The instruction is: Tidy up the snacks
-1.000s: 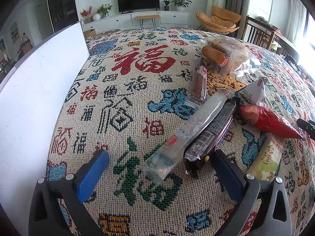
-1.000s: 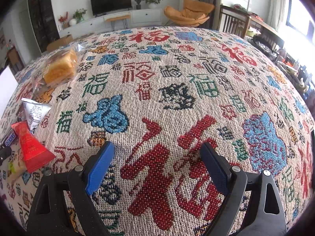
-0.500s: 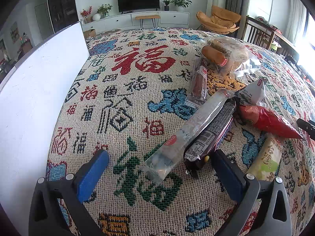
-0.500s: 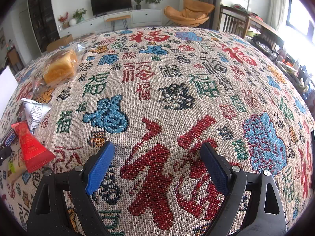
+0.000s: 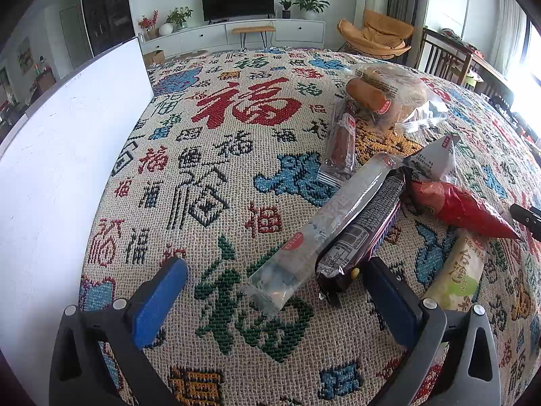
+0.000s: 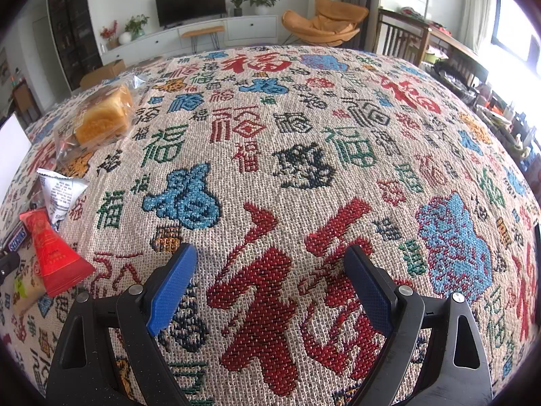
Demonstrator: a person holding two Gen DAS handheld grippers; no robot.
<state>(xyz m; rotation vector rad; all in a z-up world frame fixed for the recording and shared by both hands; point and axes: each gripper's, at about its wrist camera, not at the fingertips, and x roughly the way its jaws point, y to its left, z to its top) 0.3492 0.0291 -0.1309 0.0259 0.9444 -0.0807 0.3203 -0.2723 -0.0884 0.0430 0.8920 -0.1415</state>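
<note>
Several snacks lie on the patterned cloth. In the left wrist view a long clear-wrapped bar point(image 5: 324, 223) and a dark Snickers bar point(image 5: 365, 233) lie side by side, their near ends between my open left gripper point(image 5: 274, 287) fingers. A red cone pack point(image 5: 463, 206), a grey triangular pack point(image 5: 434, 160), a pale green-lettered stick point(image 5: 456, 270), a small sausage pack point(image 5: 339, 142) and bagged bread point(image 5: 389, 96) lie to the right and behind. My right gripper point(image 6: 270, 274) is open and empty over bare cloth; the red cone point(image 6: 52, 253), grey pack point(image 6: 59, 193) and bread point(image 6: 101, 118) lie at its left.
A tall white board point(image 5: 67, 169) stands along the left edge of the table. The tip of the other gripper point(image 5: 527, 216) shows at the right edge of the left wrist view. Chairs and a TV cabinet stand beyond the table.
</note>
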